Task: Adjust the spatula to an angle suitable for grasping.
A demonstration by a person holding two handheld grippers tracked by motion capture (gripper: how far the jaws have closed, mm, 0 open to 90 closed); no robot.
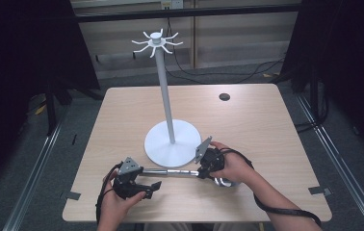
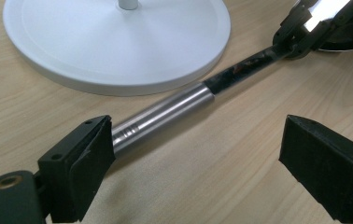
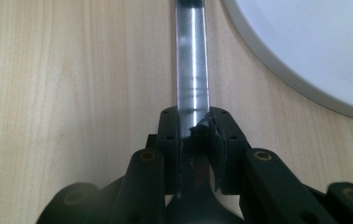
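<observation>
A metal ladle (image 1: 170, 172) lies on the wooden table, its handle pointing left and its bowl under the person's right hand. My right gripper (image 1: 200, 172) is shut on the ladle's handle (image 3: 192, 70) close to the bowl, pads (image 3: 170, 135) pressed to both sides. At the handle's free end my left gripper (image 1: 150, 177) stands open. The steel handle (image 2: 165, 114) runs beside its left pad (image 2: 90, 154), and the other pad is well apart. Just behind the ladle rises a white stand (image 1: 173, 142) with a tall pole and several hooks (image 1: 157, 42) on top.
The stand's round base (image 2: 118, 42) sits close to the handle, and its rim (image 3: 314, 46) shows at the right gripper view's upper right. A black round grommet (image 1: 224, 96) lies at the far right of the table (image 1: 266, 134). Cables run on the floor behind.
</observation>
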